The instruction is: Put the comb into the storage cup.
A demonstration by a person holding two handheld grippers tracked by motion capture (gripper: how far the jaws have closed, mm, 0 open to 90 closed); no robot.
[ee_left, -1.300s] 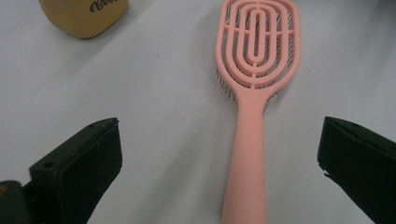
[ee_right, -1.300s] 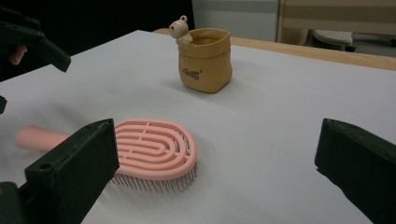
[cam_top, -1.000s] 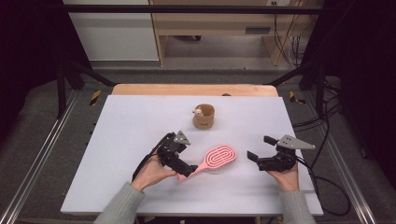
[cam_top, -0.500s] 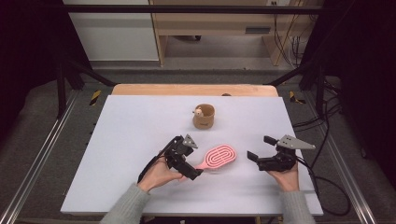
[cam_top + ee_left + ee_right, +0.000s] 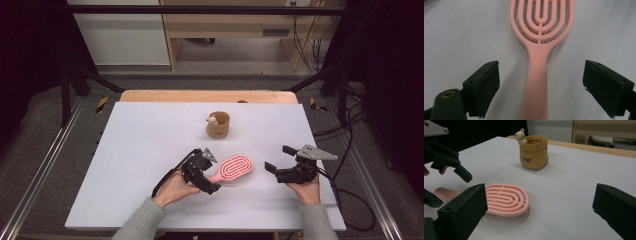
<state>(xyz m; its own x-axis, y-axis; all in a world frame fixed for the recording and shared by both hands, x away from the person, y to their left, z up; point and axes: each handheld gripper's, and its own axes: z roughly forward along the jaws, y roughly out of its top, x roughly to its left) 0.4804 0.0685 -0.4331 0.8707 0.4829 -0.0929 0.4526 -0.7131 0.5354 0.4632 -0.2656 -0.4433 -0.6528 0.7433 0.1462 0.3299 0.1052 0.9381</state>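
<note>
Pink hairbrush [image 5: 537,75] handle between left tool [image 5: 541,82] pads, untouched, jaws closing

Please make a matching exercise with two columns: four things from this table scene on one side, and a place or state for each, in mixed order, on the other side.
Things:
1. pink hairbrush
2. tan cup
3. left tongs
4. right tongs

Places or states:
a. open, to the right of the brush head
b. lying bristles down on the white table
c. open, with the brush handle between the jaws
d. standing upright behind the brush

Pairs: 1-b, 2-d, 3-c, 4-a
</note>
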